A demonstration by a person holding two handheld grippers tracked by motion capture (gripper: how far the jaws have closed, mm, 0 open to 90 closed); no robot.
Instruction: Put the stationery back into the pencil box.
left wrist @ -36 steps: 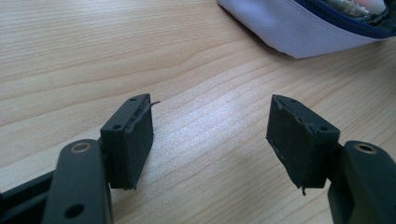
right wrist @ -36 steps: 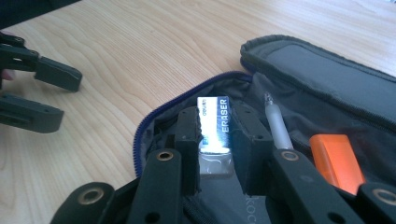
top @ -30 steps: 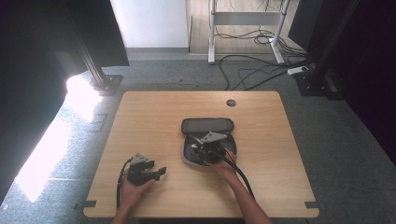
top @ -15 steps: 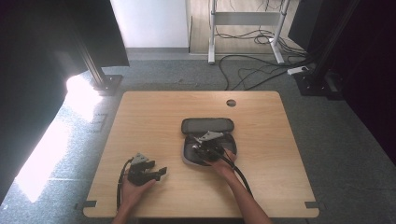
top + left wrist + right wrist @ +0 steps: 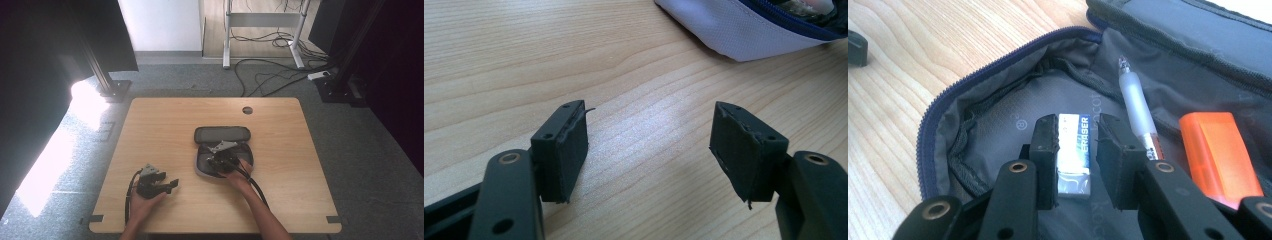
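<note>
An eraser (image 5: 1074, 152) in a white, silver and blue sleeve printed "ERASER" lay flat at lower centre of the right gripper view, on the grey lining of an open pencil case (image 5: 998, 115) with a dark blue zip. Its long side ran up the frame. In the high view the case (image 5: 200, 167) lay unzipped right of centre.

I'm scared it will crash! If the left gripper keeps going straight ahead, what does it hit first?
Probably the white pencil case. The left gripper, jaws open and empty, points over bare table toward the case's corner, though it may slide just past it.
</note>
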